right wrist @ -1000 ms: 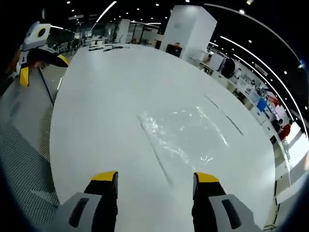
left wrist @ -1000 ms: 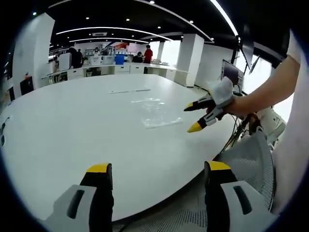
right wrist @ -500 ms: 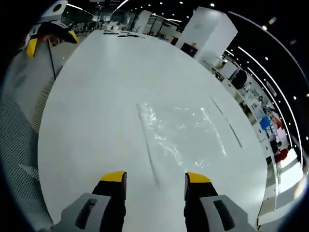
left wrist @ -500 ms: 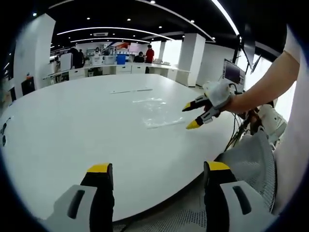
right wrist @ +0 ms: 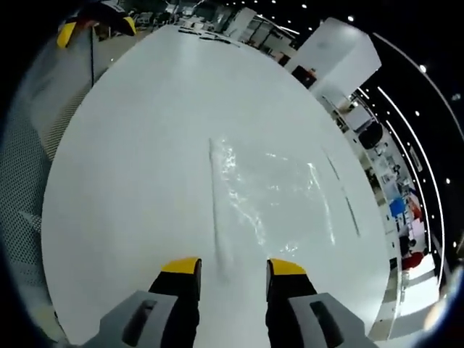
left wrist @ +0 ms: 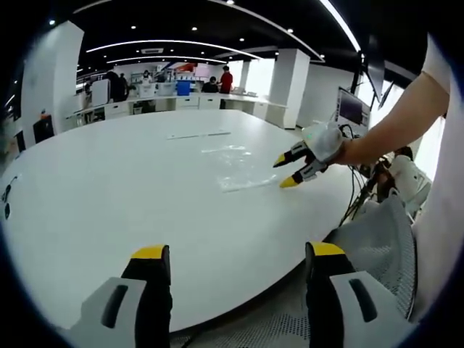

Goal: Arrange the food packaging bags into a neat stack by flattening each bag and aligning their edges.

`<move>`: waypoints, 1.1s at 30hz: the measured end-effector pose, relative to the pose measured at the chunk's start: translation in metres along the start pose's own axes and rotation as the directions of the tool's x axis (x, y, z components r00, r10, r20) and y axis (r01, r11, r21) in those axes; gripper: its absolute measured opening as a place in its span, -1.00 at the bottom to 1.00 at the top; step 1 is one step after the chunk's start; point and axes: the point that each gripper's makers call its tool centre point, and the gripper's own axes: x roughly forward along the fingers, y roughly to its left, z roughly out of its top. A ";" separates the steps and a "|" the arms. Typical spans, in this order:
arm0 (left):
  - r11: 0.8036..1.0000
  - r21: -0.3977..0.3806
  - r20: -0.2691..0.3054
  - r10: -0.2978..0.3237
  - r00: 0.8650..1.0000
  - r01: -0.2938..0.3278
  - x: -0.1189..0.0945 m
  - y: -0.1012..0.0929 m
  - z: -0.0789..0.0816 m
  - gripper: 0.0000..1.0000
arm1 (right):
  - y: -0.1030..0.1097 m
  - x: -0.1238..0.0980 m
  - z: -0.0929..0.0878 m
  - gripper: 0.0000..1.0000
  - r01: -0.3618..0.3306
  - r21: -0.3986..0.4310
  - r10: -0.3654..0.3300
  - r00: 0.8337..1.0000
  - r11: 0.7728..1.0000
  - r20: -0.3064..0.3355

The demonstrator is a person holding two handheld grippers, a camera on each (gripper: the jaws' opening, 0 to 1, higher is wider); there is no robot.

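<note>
Since a second ago, my right gripper (right wrist: pixel 232 267) has closed in on the bags (right wrist: pixel 272 196): its yellow tips now sit just short of the near edge of the clear plastic, and the gap between the jaws has narrowed to about half open, holding nothing. In the left gripper view the right gripper (left wrist: pixel 290 169) has drifted up and left, its tips hanging just beside the right end of the bags (left wrist: pixel 235 170) at centre right of the frame.

My left gripper (left wrist: pixel 235 254) hovers at the bottom of its view over the near edge of the table (left wrist: pixel 109 188), jaws wide apart and empty. Nothing lies between either gripper and the bags.

The left gripper view gives me the surroundings: a mesh chair back (left wrist: pixel 373 243) at lower right, a monitor (left wrist: pixel 350 107) at upper right, white pillars, and people at desks along the far wall at upper left. I also see the bare arm (left wrist: pixel 395 127) carrying the right gripper.

The right gripper view shows the bags from above as a crumpled, glinting transparent sheet lying flat on the white table (right wrist: pixel 145 145), with a long straight edge running toward the jaws. The left gripper (right wrist: pixel 94 27) shows at the upper left.
</note>
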 end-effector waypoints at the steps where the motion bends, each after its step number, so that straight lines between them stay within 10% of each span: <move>1: 1.000 -0.001 -0.001 0.001 1.000 -0.001 0.000 0.000 0.000 0.49 | -0.001 0.001 -0.001 -0.40 0.001 -0.013 -0.001 1.000 1.000 -0.001; 33: 1.000 0.014 -0.011 0.002 1.000 -0.001 0.001 0.000 -0.002 0.49 | -0.007 0.013 -0.003 -0.81 -0.042 -0.083 0.040 0.999 0.996 -0.022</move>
